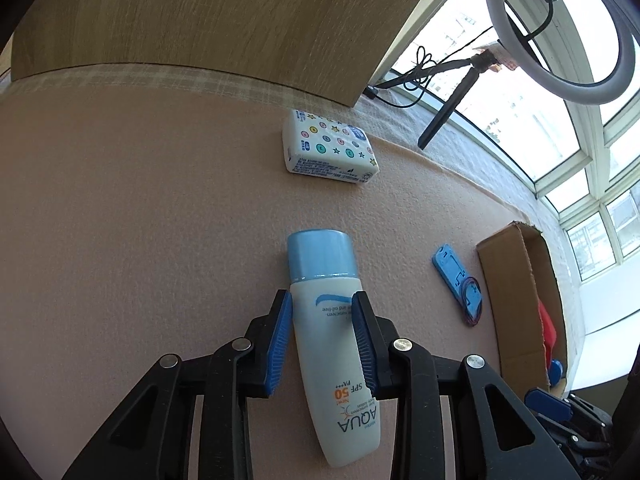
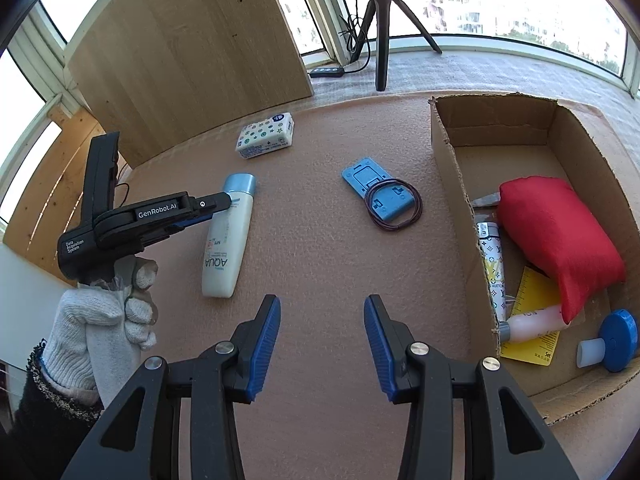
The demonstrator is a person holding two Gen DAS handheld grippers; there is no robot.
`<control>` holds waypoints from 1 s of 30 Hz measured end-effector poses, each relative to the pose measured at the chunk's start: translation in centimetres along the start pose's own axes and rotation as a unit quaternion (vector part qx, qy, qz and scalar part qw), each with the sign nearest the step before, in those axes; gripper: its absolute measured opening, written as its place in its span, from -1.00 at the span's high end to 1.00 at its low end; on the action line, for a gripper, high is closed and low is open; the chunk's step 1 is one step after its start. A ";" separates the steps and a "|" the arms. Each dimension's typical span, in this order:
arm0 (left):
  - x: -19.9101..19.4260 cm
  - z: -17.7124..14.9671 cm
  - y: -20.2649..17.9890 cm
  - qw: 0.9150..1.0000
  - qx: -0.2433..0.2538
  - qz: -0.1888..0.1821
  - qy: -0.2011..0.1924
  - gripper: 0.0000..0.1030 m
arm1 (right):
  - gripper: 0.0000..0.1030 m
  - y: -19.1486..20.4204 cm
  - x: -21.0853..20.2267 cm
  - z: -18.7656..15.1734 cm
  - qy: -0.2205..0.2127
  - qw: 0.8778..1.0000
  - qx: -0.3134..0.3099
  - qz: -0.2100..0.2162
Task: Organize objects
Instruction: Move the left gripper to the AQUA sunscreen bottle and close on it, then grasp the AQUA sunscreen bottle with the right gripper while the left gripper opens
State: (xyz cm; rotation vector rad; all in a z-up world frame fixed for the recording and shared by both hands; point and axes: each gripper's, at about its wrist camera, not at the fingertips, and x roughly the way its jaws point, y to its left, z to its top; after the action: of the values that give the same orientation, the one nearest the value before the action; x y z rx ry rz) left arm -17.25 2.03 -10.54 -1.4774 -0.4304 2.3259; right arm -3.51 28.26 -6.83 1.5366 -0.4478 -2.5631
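1. Sunscreen bottle [image 1: 330, 332] lies flat on the pink mat [image 1: 140, 220], blue cap pointing away from me, white body with "AQUA" and "SPF 50" print.
2. My left gripper [image 1: 323, 300] straddles the bottle's upper body just below the cap; the right pad looks to be touching it, the left pad shows a thin gap, so I can't tell if it is clamped. Bottle rests on the mat.
3. From the right wrist view, that same left gripper [image 2: 224, 202] comes in from the left over the bottle [image 2: 226, 236], held by my gloved left hand [image 2: 104, 320].
4. My right gripper [image 2: 322, 308] hovers over bare mat, jaws wide apart, nothing between them.
5. Tissue pack [image 1: 326, 148] (white, coloured dots and stars) sits beyond the bottle, near the wooden board [image 1: 200, 20].
6. Blue plastic plate [image 2: 378, 190] lies right of the bottle, a dark wire loop [image 2: 394, 210] resting on its near end.
7. Cardboard box [image 2: 452, 168] sits at the right, open top. Inside: red pouch [image 2: 556, 240], patterned tube [image 2: 494, 268], pink bottle [image 2: 532, 322], yellow card [image 2: 532, 292], blue knob [image 2: 618, 344].
8. Tripod [image 2: 382, 24] stands behind the mat by the window.
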 end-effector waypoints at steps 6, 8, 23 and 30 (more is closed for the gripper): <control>-0.9 -2.1 -1.1 1.000 0.018 -0.003 0.005 0.35 | 0.23 0.2 0.0 -0.1 0.002 1.000 0.002 0.012; -1.0 -3.2 -1.8 1.000 0.023 -0.010 0.008 0.35 | 0.23 0.3 0.0 -0.1 0.002 1.000 0.003 0.015; -3.4 -8.5 -4.8 0.994 0.094 -0.016 0.049 -0.18 | -0.16 0.2 1.4 0.2 0.024 0.999 -0.002 0.037; -3.0 -9.3 -4.1 0.995 0.065 -0.041 0.062 -0.18 | -0.16 1.1 4.4 0.9 0.057 0.997 -0.009 0.053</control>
State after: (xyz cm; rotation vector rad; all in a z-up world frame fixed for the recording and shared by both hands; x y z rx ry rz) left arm -7.11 4.95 -10.16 -1.5025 -0.2938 2.1407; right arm -6.48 26.27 -9.82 1.5986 -0.4788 -2.3794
